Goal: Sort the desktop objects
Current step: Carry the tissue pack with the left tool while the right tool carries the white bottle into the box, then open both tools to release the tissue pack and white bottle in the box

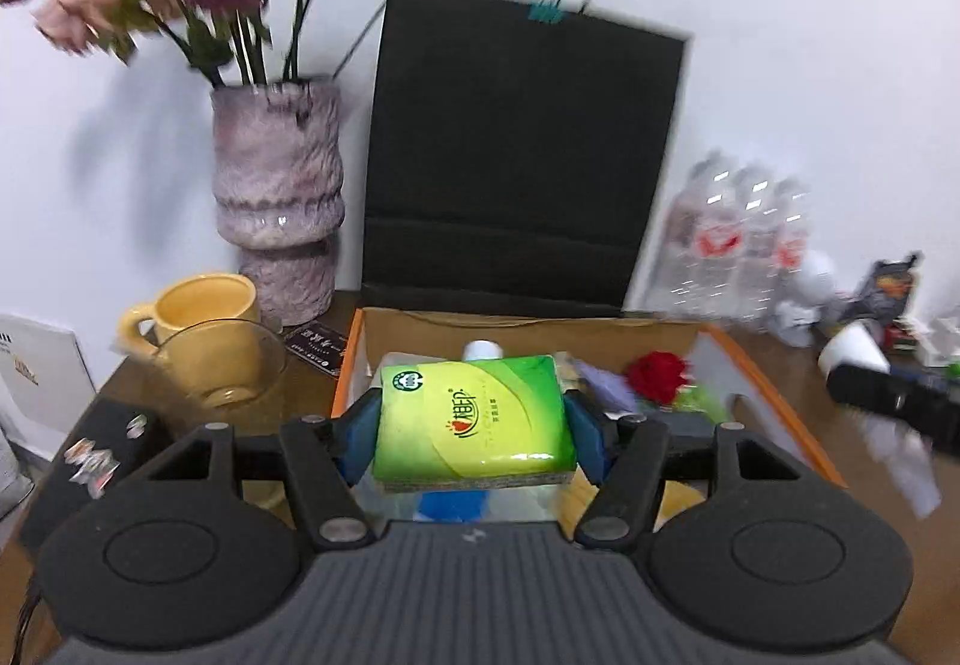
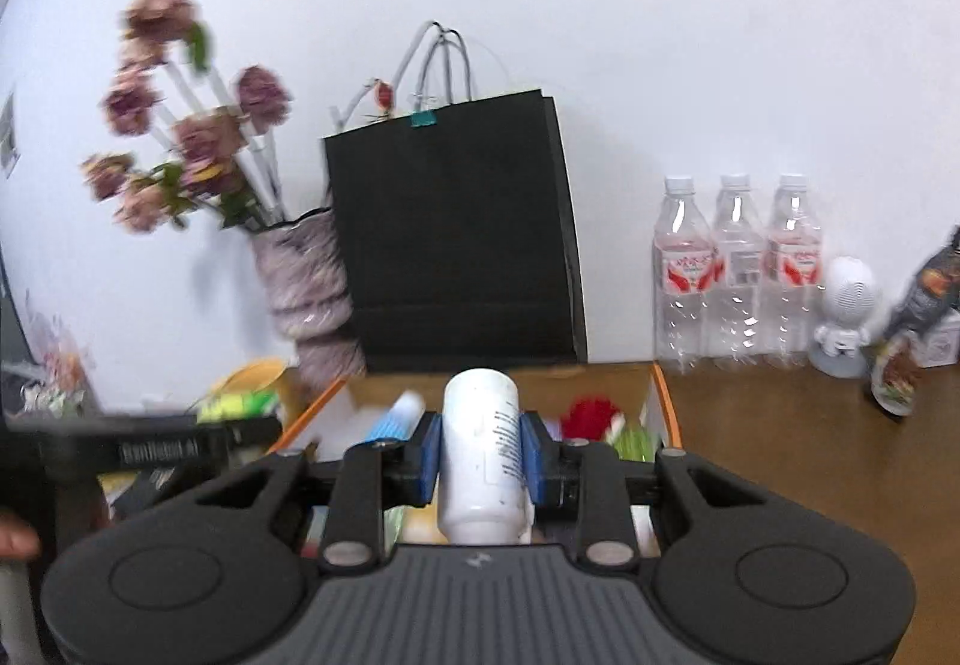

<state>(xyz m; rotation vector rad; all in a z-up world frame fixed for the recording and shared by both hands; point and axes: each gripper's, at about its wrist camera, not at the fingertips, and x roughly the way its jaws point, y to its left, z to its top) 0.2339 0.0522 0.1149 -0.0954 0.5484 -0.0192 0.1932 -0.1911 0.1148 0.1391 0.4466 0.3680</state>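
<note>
Tissue pack (image 1: 474, 419) gripped, box (image 1: 774, 383) contents blurred

Both fisheye views look forward and slightly down along their tool fingers from low over the brown wooden table (image 2: 780, 425), close above the orange-edged cardboard box (image 1: 774, 383). Both share the upright black paper bag (image 1: 522, 149), pink mottled vase (image 2: 312, 281) and white wall.

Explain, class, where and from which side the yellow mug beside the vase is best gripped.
Grip the yellow mug across its wall near the rim, coming from above. It stands upright with its mouth open upward. The glass bowl crowds its front, and the vase stands close behind. The handle juts left but looks small for the fingers. Both grippers are full now.
</note>
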